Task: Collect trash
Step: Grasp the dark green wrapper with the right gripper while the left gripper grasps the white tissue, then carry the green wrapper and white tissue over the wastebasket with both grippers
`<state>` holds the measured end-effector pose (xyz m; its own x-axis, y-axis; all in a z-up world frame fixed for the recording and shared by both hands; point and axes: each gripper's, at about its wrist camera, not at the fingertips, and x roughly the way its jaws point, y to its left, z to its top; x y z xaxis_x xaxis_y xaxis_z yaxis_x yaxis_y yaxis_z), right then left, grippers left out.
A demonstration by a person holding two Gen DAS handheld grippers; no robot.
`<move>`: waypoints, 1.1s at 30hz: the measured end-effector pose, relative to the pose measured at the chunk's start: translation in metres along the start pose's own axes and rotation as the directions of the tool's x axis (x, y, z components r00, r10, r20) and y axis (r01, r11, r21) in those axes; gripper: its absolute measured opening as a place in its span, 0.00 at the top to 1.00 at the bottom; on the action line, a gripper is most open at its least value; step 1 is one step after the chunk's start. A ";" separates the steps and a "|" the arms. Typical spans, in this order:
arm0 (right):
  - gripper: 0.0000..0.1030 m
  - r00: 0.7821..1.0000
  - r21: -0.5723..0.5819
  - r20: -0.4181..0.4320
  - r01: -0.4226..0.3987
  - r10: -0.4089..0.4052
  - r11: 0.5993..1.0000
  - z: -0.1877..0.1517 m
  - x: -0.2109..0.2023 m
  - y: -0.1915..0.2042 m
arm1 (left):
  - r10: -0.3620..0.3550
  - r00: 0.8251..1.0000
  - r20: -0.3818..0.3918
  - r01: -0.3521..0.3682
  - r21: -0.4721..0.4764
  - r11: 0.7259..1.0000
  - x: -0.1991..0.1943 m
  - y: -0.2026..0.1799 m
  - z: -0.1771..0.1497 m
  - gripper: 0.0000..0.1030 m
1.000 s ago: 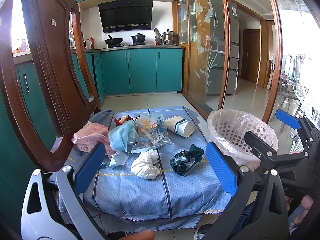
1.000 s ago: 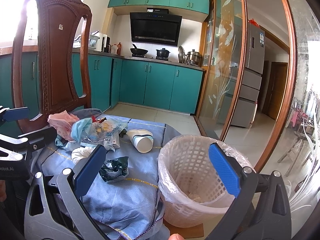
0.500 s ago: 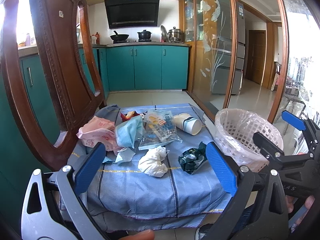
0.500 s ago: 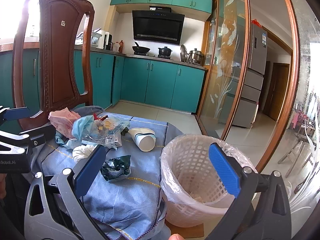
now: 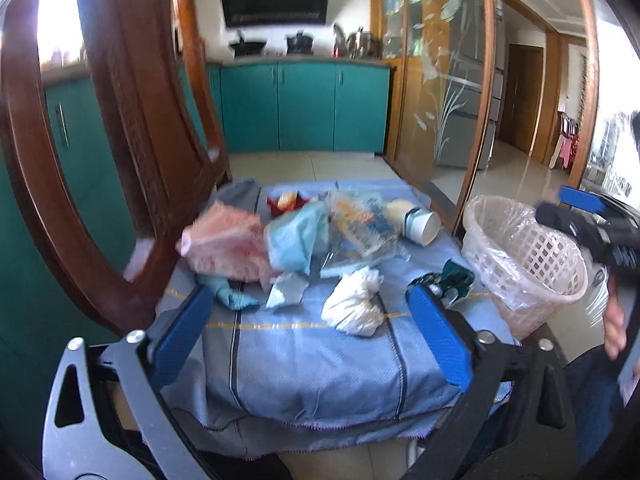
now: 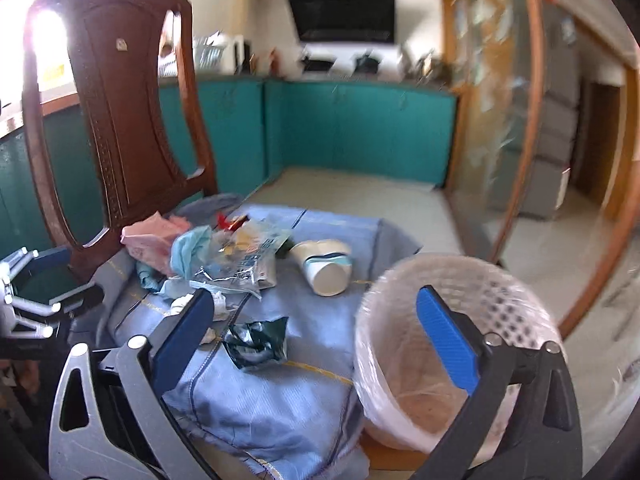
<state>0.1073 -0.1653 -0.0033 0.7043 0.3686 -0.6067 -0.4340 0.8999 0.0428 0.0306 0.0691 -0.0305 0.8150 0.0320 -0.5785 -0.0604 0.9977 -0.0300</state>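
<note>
Left wrist view – looks forward-down, close over blue cloth-covered low table [image 5: 304,356]. Right wrist view – same tilt, from further right, white lattice plastic basket [image 6: 460,280] near. Both share table, basket.

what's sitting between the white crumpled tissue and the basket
The dark green crumpled wrapper lies on the blue cloth between the white tissue and the lined basket. The left wrist view shows it best.

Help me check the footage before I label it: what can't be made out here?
- Basket contents: right wrist view, liner and motion blur hide them.
- Crumpled white paper: right wrist view, mostly behind the right tool.
- Clear wrapper print: left wrist view, blurred.
</note>
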 end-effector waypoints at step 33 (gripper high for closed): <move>0.68 0.985 0.080 -0.138 -0.096 0.107 0.992 -0.012 0.061 -0.014 | -0.135 0.958 -0.253 0.155 0.062 0.986 0.117 -0.031 -0.020 0.70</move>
<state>0.1501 -0.1583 -0.0505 0.5698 0.4269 -0.7022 -0.4538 0.8758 0.1642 0.1163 0.0406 -0.1131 0.6430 -0.1190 -0.7566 0.1025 0.9923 -0.0690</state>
